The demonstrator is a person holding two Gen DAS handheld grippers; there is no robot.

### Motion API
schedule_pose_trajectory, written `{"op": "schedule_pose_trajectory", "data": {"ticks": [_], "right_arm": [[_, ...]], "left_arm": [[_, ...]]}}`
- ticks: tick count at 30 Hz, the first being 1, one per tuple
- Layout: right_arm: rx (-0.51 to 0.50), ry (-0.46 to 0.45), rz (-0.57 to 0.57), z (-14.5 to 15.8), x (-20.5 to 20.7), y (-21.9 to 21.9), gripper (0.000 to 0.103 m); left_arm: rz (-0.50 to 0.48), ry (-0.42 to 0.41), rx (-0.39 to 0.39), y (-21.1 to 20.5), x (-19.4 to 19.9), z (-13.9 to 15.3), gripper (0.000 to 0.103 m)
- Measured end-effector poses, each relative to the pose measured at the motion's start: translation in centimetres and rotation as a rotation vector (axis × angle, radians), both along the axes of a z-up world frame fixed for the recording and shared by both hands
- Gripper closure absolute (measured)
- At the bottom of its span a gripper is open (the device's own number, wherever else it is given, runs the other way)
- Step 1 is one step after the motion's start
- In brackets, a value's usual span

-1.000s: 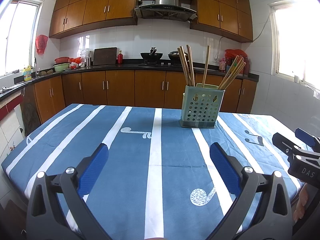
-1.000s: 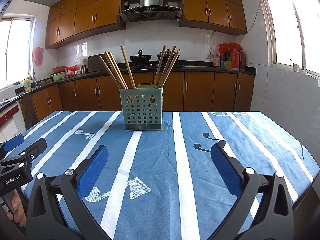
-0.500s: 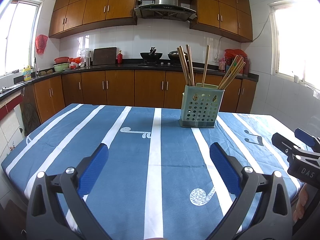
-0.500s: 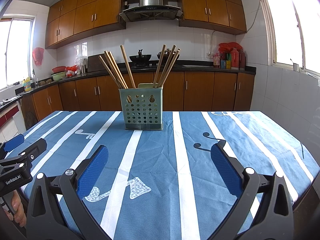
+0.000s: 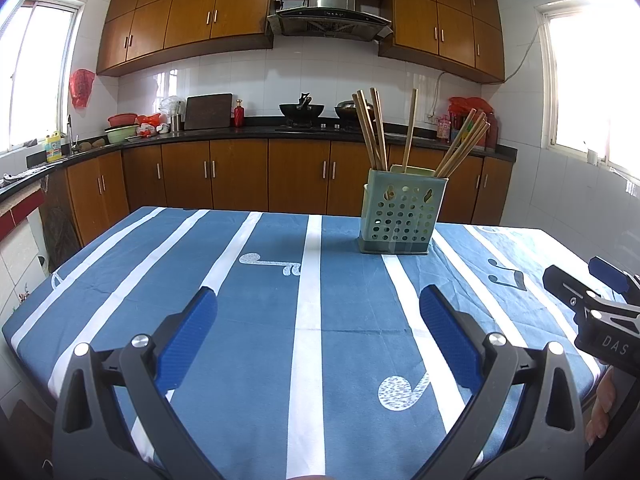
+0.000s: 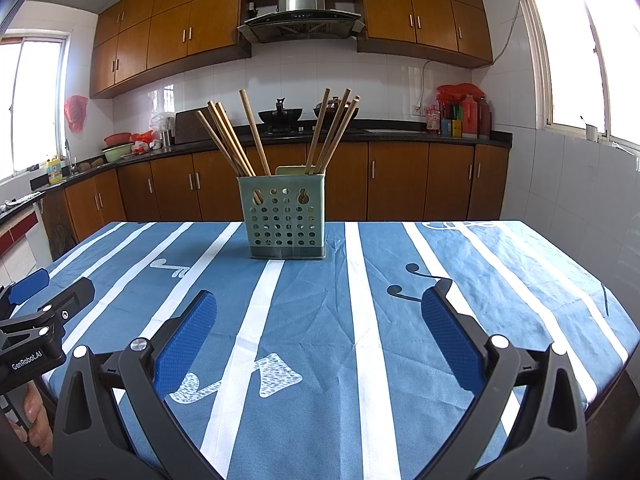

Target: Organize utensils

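A pale green perforated utensil holder (image 5: 402, 216) stands upright on the far part of the table; it also shows in the right wrist view (image 6: 286, 218). Several wooden chopsticks (image 5: 374, 128) (image 6: 240, 136) stand in it, some leaning left and some right. My left gripper (image 5: 318, 304) is open and empty, held low over the near side of the table, well short of the holder. My right gripper (image 6: 319, 300) is open and empty too, at the same distance. Each gripper shows at the edge of the other's view.
The table wears a blue cloth with white stripes (image 5: 308, 280) (image 6: 360, 280). Its edges fall away left, right and near. Brown kitchen cabinets and a dark counter (image 5: 240, 132) with pots and bottles run behind the table.
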State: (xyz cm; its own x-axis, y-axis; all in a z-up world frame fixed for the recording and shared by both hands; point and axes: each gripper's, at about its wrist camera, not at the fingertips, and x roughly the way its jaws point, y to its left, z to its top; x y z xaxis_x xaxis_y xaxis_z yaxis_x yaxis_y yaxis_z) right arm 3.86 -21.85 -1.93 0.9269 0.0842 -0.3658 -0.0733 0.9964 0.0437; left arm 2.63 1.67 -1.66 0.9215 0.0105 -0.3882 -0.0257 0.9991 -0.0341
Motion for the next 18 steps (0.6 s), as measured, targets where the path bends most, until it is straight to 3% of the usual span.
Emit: {"op": "schedule_pose_trajectory", "data": {"ticks": [18], "right_arm": [[0.0,0.001,0.0,0.07,0.0,-0.04,0.002]], "left_arm": [[0.007,-0.004,0.002,-0.51,-0.31,-0.14,0.004]]}}
